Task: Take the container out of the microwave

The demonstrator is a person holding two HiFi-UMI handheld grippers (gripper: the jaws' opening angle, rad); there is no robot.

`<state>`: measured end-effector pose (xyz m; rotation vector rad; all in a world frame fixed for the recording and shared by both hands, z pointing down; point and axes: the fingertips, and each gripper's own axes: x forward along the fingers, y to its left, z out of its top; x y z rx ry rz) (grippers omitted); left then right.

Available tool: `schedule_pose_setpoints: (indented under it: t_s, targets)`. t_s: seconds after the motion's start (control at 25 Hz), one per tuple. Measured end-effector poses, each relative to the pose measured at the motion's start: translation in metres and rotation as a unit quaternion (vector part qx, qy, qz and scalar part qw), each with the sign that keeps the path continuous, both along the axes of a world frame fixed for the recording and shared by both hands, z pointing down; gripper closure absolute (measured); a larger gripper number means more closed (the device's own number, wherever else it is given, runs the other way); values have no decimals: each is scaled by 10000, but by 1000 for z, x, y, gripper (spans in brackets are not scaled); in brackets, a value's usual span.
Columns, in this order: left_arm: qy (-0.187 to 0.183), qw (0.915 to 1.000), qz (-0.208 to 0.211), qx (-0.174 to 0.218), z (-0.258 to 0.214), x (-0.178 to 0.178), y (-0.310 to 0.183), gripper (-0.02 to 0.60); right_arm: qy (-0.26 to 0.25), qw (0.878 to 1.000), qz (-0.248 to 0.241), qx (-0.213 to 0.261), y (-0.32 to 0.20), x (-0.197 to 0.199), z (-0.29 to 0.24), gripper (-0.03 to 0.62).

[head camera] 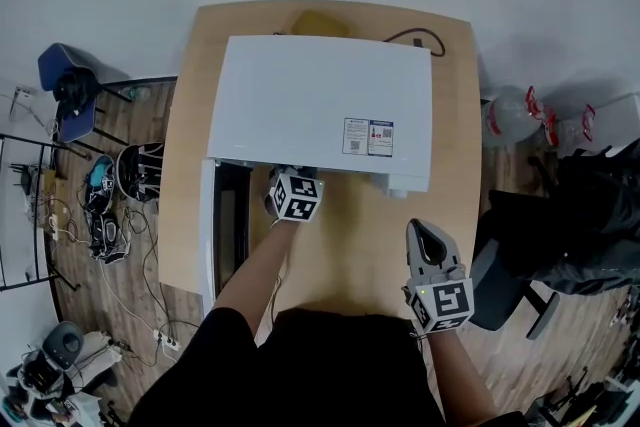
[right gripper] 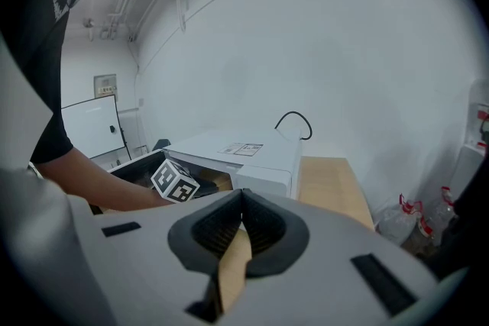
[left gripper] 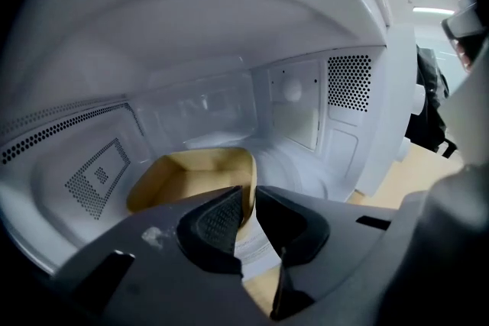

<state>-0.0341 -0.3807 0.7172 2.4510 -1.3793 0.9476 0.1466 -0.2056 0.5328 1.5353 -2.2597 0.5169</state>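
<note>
**Here, one container gripped inside one open microwave**

Head view. One white microwave [head camera: 320,105] stands at the centre of one wooden table [head camera: 360,245]. Its single door [head camera: 210,235] hangs open at the left of the frame. One printed label [head camera: 368,137] lies on the microwave's top, right of centre, and one black cable [head camera: 420,37] loops behind its upper right corner. Two grippers are present, each with one marker cube. The left cube [head camera: 295,197] sits at the mouth of the microwave, just below its front edge, and the jaws ahead of it are hidden inside. The right gripper [head camera: 428,233] hovers over bare table in the lower right, apart from the microwave, and points towards it.

Left gripper view. The left gripper [left gripper: 250,214] reaches into the white cavity. One tan, open-topped container [left gripper: 191,175] rests on the cavity floor, left of centre in the frame. Its near right wall runs between the two jaws, which stand narrow and pinch that wall. Two perforated patches show: one on the left wall [left gripper: 95,178] and one at the upper right [left gripper: 349,82].

Right gripper view. The two pads [right gripper: 221,229] of the right gripper meet at their tips, with nothing between them. The microwave and the left cube appear beyond, left of centre.
</note>
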Motion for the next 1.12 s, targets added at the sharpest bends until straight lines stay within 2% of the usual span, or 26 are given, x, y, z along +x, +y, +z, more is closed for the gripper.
schedule_pose_setpoints:
  t_s: [0.68,1.12]
  targets:
    - [386,9986,274,216,-32,7,39,555,112,9996,178,175,32,-7,-11,534]
    - [788,9955,469,256,-63,14,93,556,72,9988,325,353,61,-20,-24,534]
